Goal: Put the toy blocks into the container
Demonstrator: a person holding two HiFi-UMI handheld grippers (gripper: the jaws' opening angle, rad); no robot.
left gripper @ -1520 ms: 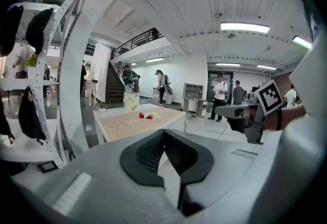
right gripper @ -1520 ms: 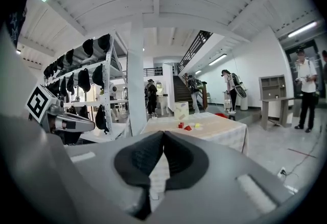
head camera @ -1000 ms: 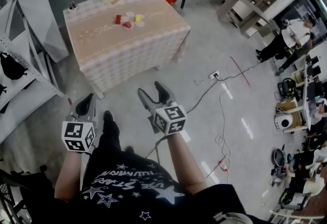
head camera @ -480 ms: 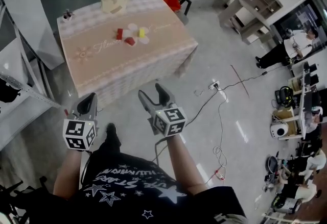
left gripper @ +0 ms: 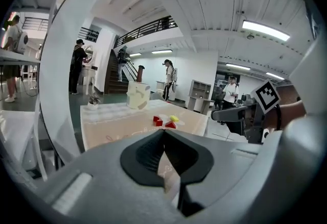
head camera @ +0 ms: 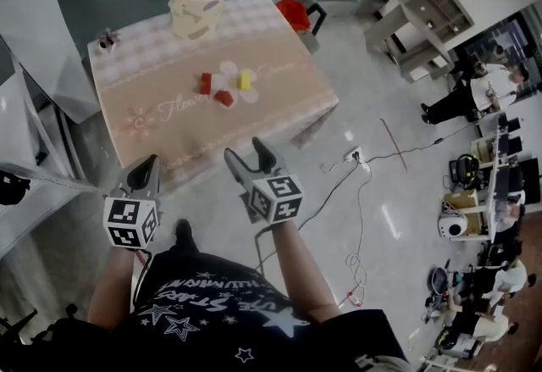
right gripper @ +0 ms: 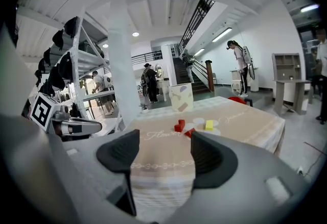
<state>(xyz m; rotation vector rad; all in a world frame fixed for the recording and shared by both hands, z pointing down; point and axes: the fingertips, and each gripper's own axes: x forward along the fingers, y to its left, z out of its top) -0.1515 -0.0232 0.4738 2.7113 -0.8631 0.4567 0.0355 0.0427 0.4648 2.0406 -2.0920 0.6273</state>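
Note:
A cream container stands at the far end of a table with a pink cloth. Near the table's middle lie two red blocks and a yellow block. My left gripper is shut and empty, just short of the table's near edge. My right gripper is open and empty, also at the near edge. The right gripper view shows the container, a red block and the yellow block well beyond the jaws. The left gripper view shows the container and the blocks far ahead.
A small plant ornament sits at the table's far left corner. A red stool stands behind the table. A metal rack is at the left. Cables and a power strip lie on the floor to the right; people stand far right.
I have walked closer to the table, so it now lies just ahead of both grippers. Neither gripper's state has changed.

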